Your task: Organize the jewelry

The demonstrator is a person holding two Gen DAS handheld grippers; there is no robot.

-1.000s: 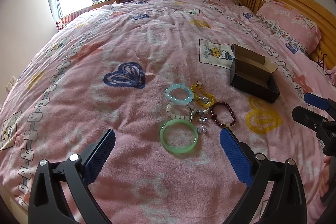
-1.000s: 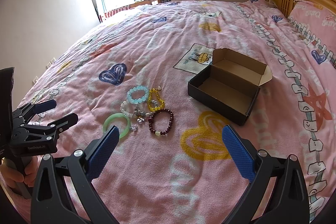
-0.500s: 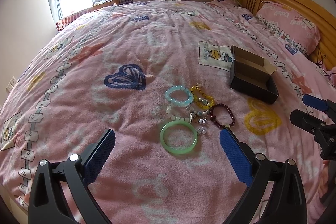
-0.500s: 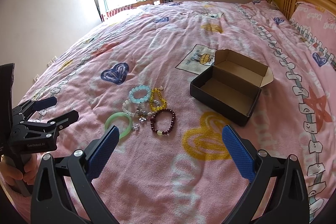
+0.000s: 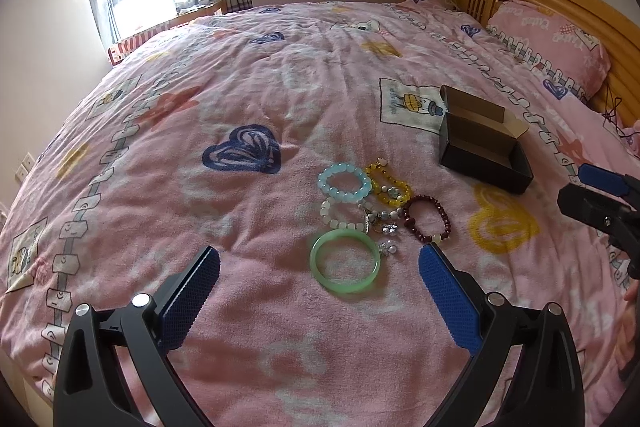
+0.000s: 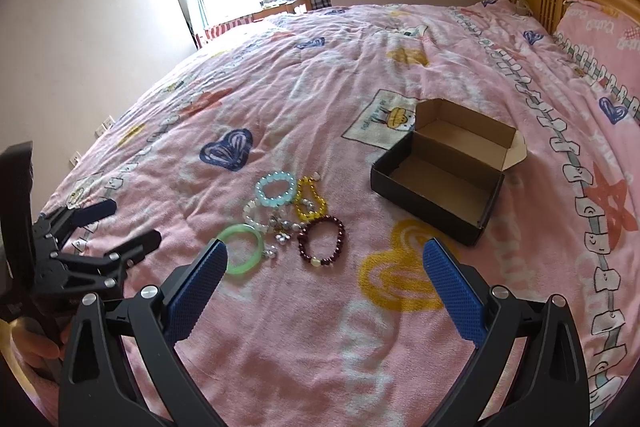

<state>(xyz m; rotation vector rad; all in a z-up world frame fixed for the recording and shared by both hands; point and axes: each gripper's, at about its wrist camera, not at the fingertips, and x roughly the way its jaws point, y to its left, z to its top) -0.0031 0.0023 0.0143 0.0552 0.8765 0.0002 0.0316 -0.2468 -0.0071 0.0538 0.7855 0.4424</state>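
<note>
Both the left claw (image 5: 319,281) and right claw (image 6: 325,275) gaped wide and empty, poised for picking. The bracelets (image 5: 376,215) clustered mid-frame on the bed (image 5: 200,99), the open box (image 6: 444,171) waiting at right.

The small silver trinkets (image 5: 387,239) among the bracelets are too tiny to identify; the hand (image 6: 36,347) is cut off at the frame edge.
</note>
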